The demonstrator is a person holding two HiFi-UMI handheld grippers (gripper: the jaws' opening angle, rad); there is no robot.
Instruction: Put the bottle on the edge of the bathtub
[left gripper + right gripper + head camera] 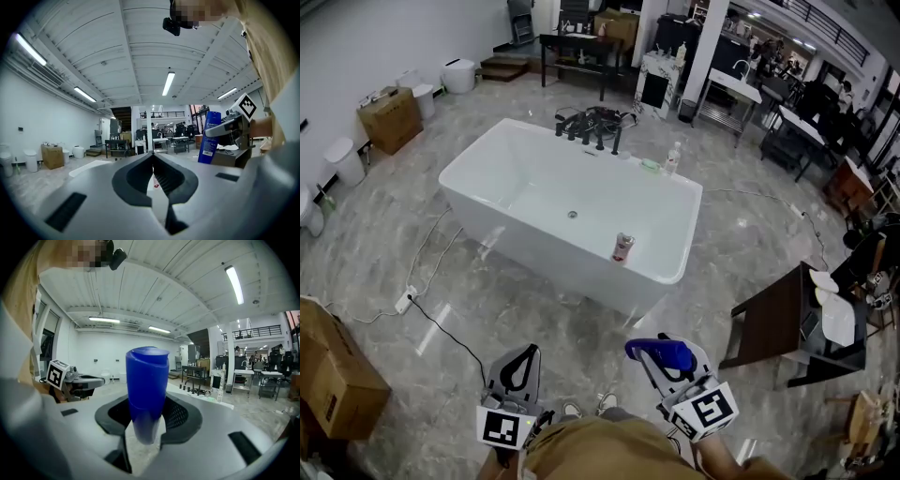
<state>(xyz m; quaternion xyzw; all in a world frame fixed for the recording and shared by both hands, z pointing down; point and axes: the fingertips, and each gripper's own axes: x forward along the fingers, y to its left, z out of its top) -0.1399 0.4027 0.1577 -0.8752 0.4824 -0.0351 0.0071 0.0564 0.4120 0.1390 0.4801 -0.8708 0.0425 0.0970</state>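
Your right gripper (146, 412) has its two jaws pressed on a blue bottle (146, 380). The jaws stand wide apart because the bottle fills the space between them. In the left gripper view the bottle stands up straight, and the jaws hold it on its upper part.

Your left gripper (153, 157) is closed. The tips of its jaws touch each other, and it has nothing in it.

The blue bottle is up in the air, close in front of your body, above the grey floor (581, 328). It is not on the bathtub (544, 258). The white bathtub sits in the middle of the room, well apart from the bottle you hold.

A small can (622, 247) stands on the near edge of the bathtub. On the far edge there is a clear bottle (673, 157), with a little green thing (650, 166) just beside it. Black taps (588, 131) stand at the far end of the tub.

A dark table (773, 319) stands on the floor to the right of the tub. A brown cardboard box (391, 117) sits near the wall on the left.
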